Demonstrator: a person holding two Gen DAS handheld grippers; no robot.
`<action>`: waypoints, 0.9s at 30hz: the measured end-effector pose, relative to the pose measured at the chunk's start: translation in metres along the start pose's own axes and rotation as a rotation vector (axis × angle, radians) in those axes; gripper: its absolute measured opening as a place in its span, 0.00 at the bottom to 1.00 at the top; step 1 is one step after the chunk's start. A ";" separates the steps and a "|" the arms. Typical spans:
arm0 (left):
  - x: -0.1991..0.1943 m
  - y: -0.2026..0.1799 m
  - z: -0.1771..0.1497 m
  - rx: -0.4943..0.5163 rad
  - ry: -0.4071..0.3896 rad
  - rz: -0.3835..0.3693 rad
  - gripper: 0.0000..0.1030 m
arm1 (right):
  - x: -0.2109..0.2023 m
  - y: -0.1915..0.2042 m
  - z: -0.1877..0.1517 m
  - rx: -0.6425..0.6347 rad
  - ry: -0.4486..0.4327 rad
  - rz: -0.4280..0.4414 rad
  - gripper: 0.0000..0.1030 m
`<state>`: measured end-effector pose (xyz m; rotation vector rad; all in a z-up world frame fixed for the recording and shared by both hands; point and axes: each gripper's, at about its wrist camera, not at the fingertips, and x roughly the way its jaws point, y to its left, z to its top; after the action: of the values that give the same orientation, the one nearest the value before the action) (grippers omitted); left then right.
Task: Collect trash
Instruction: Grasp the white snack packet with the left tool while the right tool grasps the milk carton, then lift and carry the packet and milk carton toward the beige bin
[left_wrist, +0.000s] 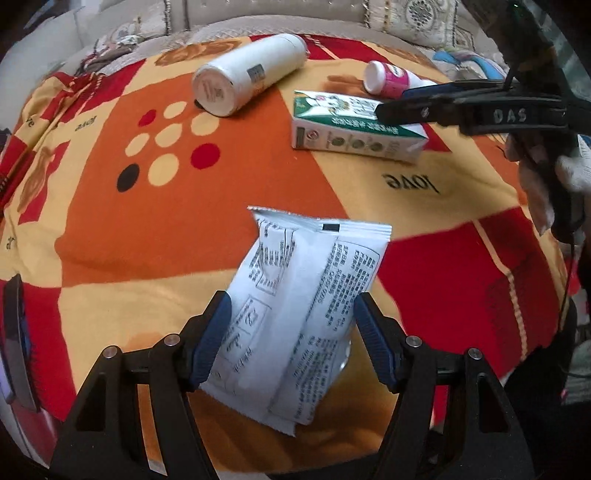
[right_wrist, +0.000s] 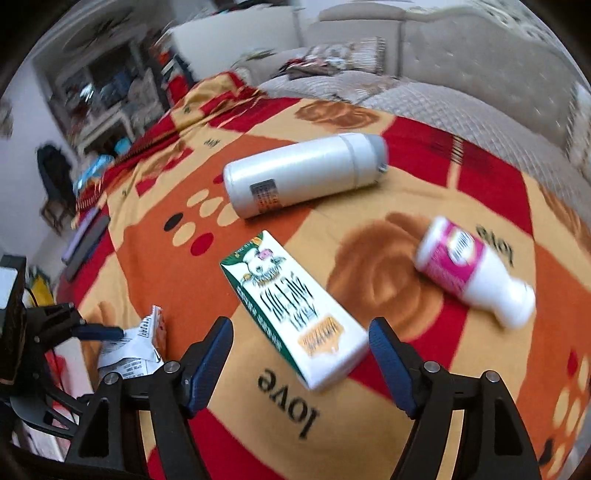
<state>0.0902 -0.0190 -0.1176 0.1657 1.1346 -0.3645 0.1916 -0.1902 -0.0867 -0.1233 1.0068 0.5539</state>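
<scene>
The pink-labelled bottle (right_wrist: 474, 271) is motion-blurred, its label unreadable; in the left wrist view the right hand-held gripper (left_wrist: 391, 105) hides its neck.

Both wrist cameras look steeply down, close over the patterned blanket (left_wrist: 207, 206); each shows the milk carton (right_wrist: 295, 314) lying there.

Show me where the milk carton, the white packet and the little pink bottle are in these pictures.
milk carton (right_wrist: 295, 310): right wrist view, on its printed top face.
white packet (left_wrist: 306, 295): left wrist view, on its printed middle.
pink bottle (right_wrist: 458, 266): right wrist view, on its pink label.
</scene>
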 end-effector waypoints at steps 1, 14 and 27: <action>0.002 0.000 0.002 -0.005 0.000 0.009 0.67 | 0.005 0.003 0.004 -0.026 0.012 -0.004 0.72; 0.011 0.016 0.020 -0.184 -0.024 0.072 0.67 | 0.042 0.004 0.010 0.007 0.121 -0.020 0.65; 0.004 0.021 0.015 -0.280 -0.052 0.044 0.67 | 0.017 0.014 -0.021 0.125 0.121 -0.053 0.61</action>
<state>0.1119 -0.0050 -0.1165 -0.0644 1.1168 -0.1672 0.1756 -0.1790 -0.1096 -0.0725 1.1501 0.4376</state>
